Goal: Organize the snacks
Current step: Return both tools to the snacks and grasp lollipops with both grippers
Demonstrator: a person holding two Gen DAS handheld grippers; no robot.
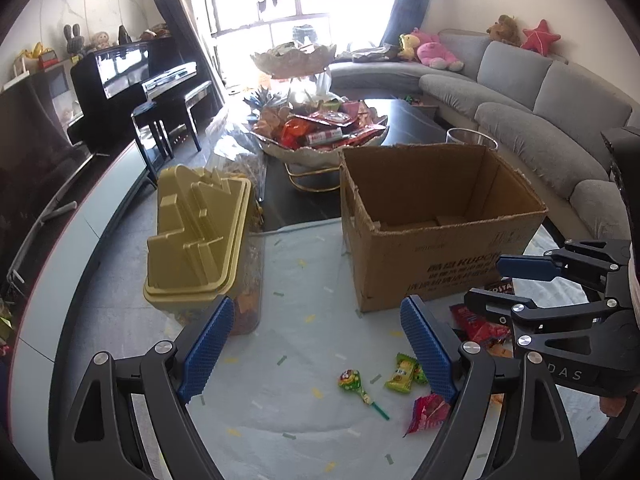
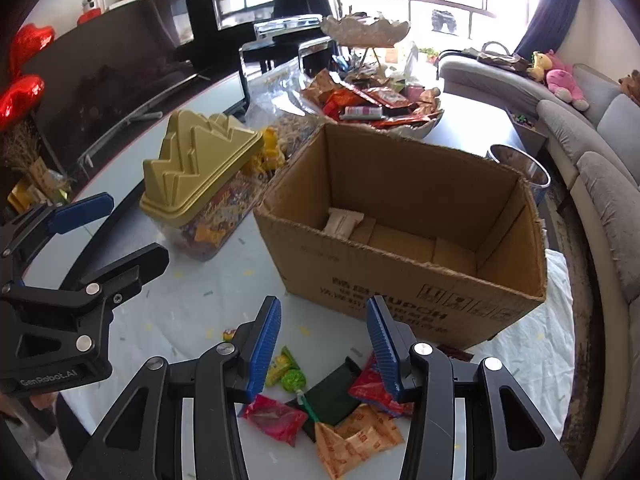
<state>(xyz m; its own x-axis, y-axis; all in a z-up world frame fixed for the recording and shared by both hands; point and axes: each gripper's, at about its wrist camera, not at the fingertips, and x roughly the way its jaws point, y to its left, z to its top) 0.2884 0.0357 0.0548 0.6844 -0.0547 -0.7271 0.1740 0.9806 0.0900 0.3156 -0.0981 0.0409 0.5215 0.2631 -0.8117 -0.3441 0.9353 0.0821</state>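
An open cardboard box [image 1: 440, 264] [image 2: 400, 300] stands on the white cloth with a white packet [image 2: 340, 222] on its floor. Loose snacks lie in front of it: a lollipop [image 1: 352, 382] [image 2: 294, 380], a green candy [image 1: 402, 374] [image 2: 280, 366], a pink packet [image 1: 426, 414] [image 2: 274, 416], a red packet [image 1: 480, 324] [image 2: 368, 390], a dark green packet [image 2: 332, 392] and an orange packet [image 2: 352, 438]. My left gripper [image 1: 318, 344] [image 2: 108, 236] hangs open and empty above the cloth, left of the pile. My right gripper [image 2: 324, 348] [image 1: 504, 286] hovers open over the pile, gripping nothing.
A clear jar with a gold lid [image 1: 196, 232] [image 2: 196, 172] stands left of the box. Behind it is a tiered bowl of snacks [image 1: 320, 136] [image 2: 380, 112]. A grey sofa [image 1: 540, 100] curves along the right, with a metal bin [image 2: 520, 164] beside the box.
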